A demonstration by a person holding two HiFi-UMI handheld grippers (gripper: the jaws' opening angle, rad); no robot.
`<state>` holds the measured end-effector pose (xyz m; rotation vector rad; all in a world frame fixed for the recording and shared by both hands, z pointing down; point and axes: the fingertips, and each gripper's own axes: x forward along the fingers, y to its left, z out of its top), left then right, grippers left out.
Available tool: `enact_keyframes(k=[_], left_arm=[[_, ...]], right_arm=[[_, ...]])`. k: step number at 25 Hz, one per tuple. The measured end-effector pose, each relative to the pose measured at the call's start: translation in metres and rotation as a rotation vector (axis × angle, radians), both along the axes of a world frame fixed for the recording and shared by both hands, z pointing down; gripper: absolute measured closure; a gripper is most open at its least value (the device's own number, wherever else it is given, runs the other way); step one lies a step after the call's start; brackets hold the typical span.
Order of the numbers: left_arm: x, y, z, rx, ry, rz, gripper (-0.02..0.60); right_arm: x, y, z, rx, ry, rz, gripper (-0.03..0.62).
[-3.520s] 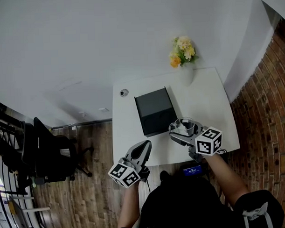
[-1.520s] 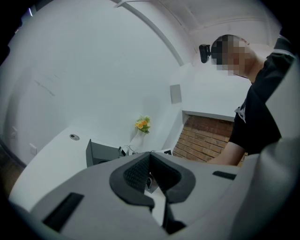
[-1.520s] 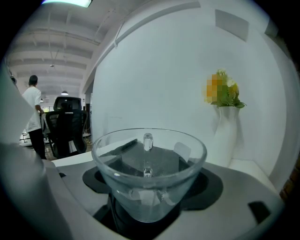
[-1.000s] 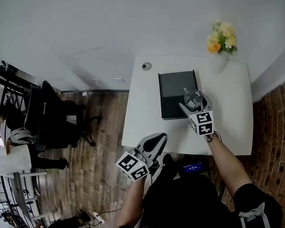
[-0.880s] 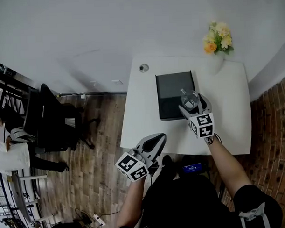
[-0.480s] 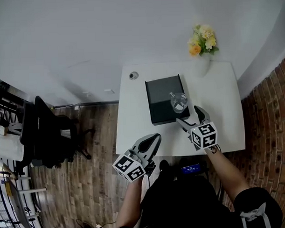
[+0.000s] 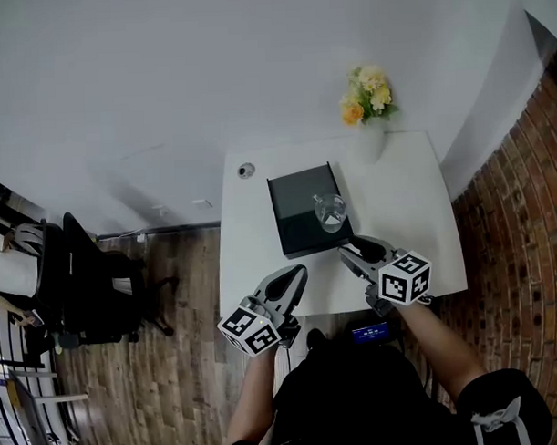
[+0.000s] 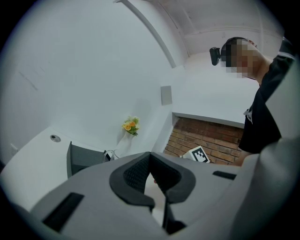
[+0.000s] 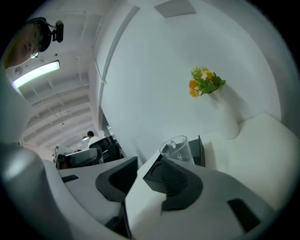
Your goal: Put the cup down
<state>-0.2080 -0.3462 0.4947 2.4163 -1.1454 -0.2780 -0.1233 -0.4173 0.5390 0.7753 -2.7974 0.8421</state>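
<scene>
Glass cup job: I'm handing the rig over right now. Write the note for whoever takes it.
Clear glass cup: upright on the black box on the white table; nothing touches it.
Right gripper: open and empty, short of the cup; its fingers have just been closing with nothing between them.
Left gripper: shut and empty, over the table's front edge.
Done: the cup is down and released.
Left: nothing on the cup; keep both grippers away from it.
</scene>
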Motion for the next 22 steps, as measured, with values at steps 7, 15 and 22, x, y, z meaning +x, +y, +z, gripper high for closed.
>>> enact_keyframes(k=[7, 15, 22], left_arm=[[0.004, -0.001, -0.005, 0.016, -0.027, 0.008, 0.575], [0.011, -0.006, -0.009, 0.014, -0.052, 0.026, 0.575], [0.013, -0.007, -0.010, 0.007, -0.060, 0.040, 0.575]], right_arm=[[0.002, 0.004, -0.030, 0.003, -0.067, -0.007, 0.579], [0.003, -0.001, -0.023, -0.078, 0.004, 0.003, 0.582], [0.005, -0.004, -0.022, -0.117, -0.015, 0.012, 0.582]])
